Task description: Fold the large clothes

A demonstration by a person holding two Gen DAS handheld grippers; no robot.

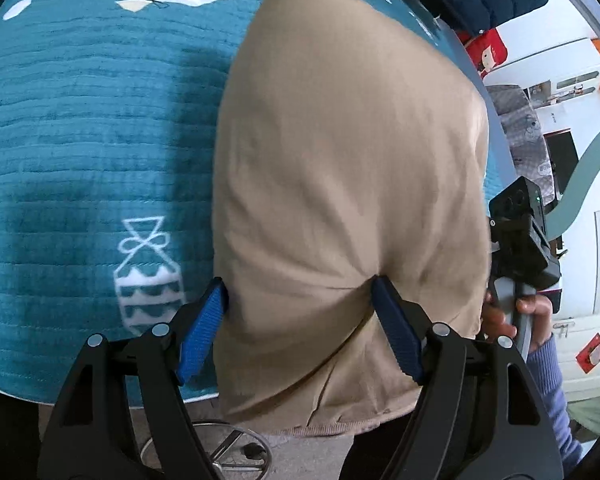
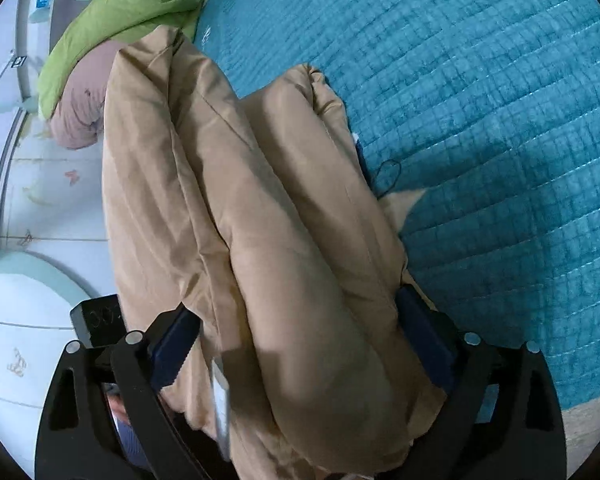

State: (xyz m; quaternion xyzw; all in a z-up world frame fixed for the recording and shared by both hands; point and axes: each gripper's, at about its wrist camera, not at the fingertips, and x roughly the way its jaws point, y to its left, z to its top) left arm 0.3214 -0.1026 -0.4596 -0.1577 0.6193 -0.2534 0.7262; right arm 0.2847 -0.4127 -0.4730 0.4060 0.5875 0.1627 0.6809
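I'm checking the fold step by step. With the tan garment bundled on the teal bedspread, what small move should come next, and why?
Probably draw the right gripper back: its jaws stand wide around the tan garment, which already rests bunched on the teal bedspread.

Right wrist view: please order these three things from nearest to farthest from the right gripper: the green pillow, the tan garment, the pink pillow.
1. tan garment: between the right gripper's jaws.
2. pink pillow: upper left, beyond the garment.
3. green pillow: top left, behind the pink one.
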